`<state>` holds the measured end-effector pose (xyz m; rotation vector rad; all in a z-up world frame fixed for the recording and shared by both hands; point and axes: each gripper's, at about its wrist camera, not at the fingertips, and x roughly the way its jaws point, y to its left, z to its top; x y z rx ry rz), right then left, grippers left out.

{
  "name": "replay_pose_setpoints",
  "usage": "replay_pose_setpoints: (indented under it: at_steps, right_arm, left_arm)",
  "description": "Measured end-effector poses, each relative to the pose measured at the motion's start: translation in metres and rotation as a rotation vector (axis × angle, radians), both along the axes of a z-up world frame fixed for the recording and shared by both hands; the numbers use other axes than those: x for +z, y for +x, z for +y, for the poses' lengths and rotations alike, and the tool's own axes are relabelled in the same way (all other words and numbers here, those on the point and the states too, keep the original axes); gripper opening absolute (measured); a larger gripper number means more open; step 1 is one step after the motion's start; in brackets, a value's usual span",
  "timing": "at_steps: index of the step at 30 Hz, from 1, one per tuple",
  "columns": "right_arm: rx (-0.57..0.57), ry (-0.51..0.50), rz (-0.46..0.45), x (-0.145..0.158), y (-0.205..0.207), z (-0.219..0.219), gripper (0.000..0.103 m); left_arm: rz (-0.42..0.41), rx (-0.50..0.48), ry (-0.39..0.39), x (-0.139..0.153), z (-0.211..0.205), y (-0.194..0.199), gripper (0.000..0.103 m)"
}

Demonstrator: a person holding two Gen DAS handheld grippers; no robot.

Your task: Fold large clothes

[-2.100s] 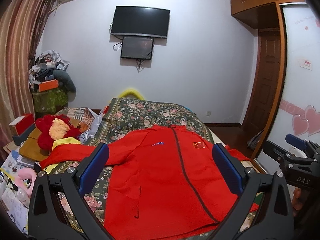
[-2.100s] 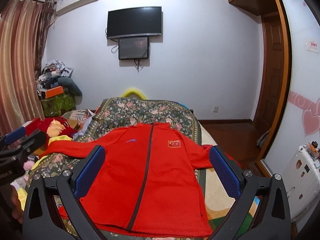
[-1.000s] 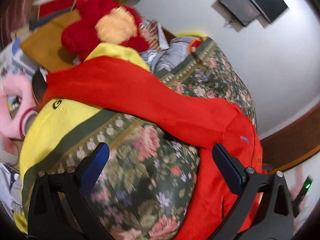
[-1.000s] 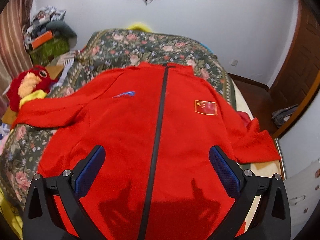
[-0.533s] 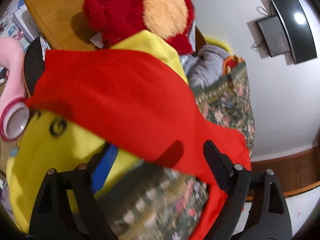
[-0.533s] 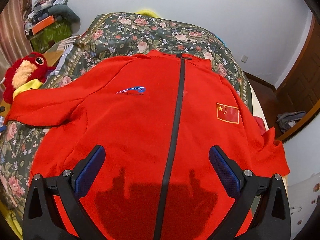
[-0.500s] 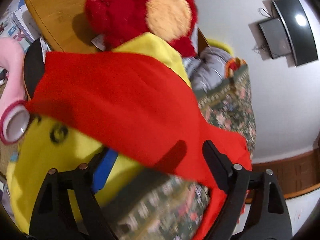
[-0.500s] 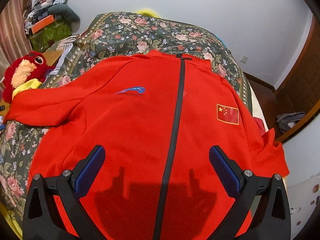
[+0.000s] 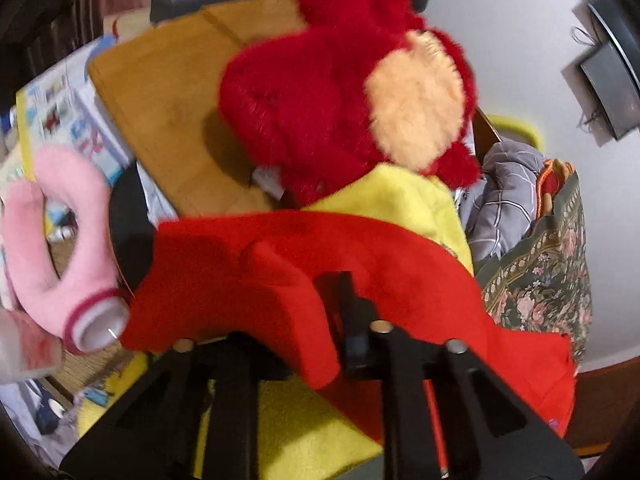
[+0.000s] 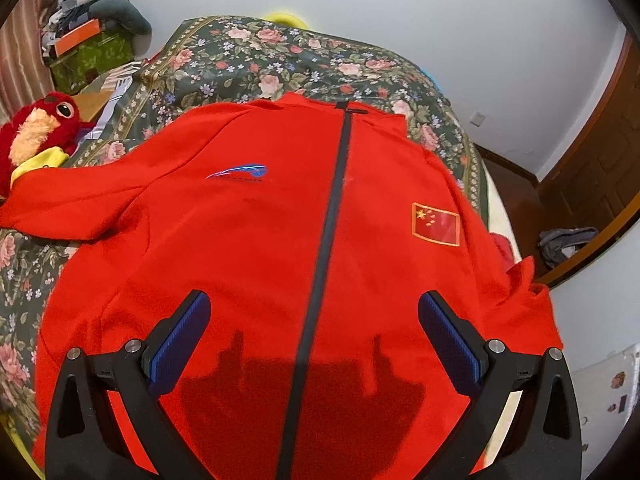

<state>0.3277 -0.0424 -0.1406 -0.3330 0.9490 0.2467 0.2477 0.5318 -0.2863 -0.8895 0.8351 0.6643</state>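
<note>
A large red zip jacket (image 10: 304,216) lies front up and spread on a floral bedspread (image 10: 256,60). Its left sleeve (image 10: 72,204) stretches off toward the bed's left side. In the left wrist view my left gripper (image 9: 320,320) is shut on that sleeve's cuff end (image 9: 248,276), and the red cloth bunches over the fingers. My right gripper (image 10: 312,340) is open and empty, hovering above the jacket's lower front, one finger either side of the black zip (image 10: 328,232).
A red plush toy (image 9: 344,92) on a yellow cushion (image 9: 404,204) and a wooden bedside top (image 9: 168,96) lie just past the sleeve. A pink plush ring (image 9: 60,248) is at the left. A wooden door (image 10: 592,168) stands right of the bed.
My left gripper moved in on the sleeve cuff and closed on it. My right gripper has stayed open over the jacket's lower front, barely moving.
</note>
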Motion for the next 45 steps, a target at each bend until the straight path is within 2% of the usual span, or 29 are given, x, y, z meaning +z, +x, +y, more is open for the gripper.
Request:
replay_pose_setpoints:
  at_steps: [2, 5, 8, 11, 16, 19, 24, 28, 32, 35, 39, 43, 45]
  right_arm:
    - [-0.002, -0.002, -0.009, 0.003, 0.0, -0.004, 0.103]
    - [-0.006, 0.004, -0.013, 0.006, 0.002, -0.008, 0.103]
    - [-0.002, 0.016, -0.019, 0.01, 0.002, -0.011, 0.103]
    - [0.008, 0.016, -0.038, 0.013, 0.003, -0.014, 0.103]
    - [0.011, 0.052, -0.059, 0.02, 0.007, -0.026, 0.103]
    - [0.018, 0.056, -0.072, 0.022, 0.013, -0.033, 0.103]
    - [0.013, 0.079, -0.079, 0.021, 0.02, -0.051, 0.103]
    - [-0.005, 0.11, -0.064, 0.017, 0.026, -0.07, 0.103]
    - [-0.032, 0.113, -0.05, 0.012, 0.029, -0.088, 0.103]
    - [-0.051, 0.128, -0.03, 0.007, 0.029, -0.104, 0.103]
    - [-0.067, 0.115, -0.03, 0.003, 0.026, -0.122, 0.103]
    - [-0.09, 0.101, -0.011, -0.003, 0.025, -0.136, 0.103]
    - [-0.101, 0.101, 0.001, -0.006, 0.023, -0.143, 0.103]
  left_arm:
    - [-0.014, -0.023, 0.044, 0.019, -0.008, 0.003, 0.009]
    - [-0.081, -0.067, 0.063, 0.048, -0.023, 0.011, 0.006]
    - [-0.129, -0.133, 0.153, 0.092, -0.047, 0.027, 0.005]
    - [-0.192, -0.227, 0.223, 0.135, -0.083, 0.05, 0.005]
    - [-0.252, -0.371, 0.371, 0.198, -0.158, 0.094, 0.005]
    - [-0.288, -0.46, 0.418, 0.224, -0.207, 0.119, 0.005]
    - [-0.333, -0.599, 0.448, 0.245, -0.288, 0.154, 0.005]
    - [-0.338, -0.7, 0.446, 0.245, -0.352, 0.184, 0.005]
    - [-0.309, -0.802, 0.452, 0.227, -0.413, 0.206, 0.005]
    - [-0.256, -0.884, 0.434, 0.203, -0.457, 0.22, 0.005]
    - [-0.167, -1.015, 0.372, 0.159, -0.508, 0.23, 0.005]
    - [-0.049, -1.15, 0.37, 0.114, -0.559, 0.229, 0.005]
    - [-0.002, -1.207, 0.34, 0.098, -0.579, 0.223, 0.007]
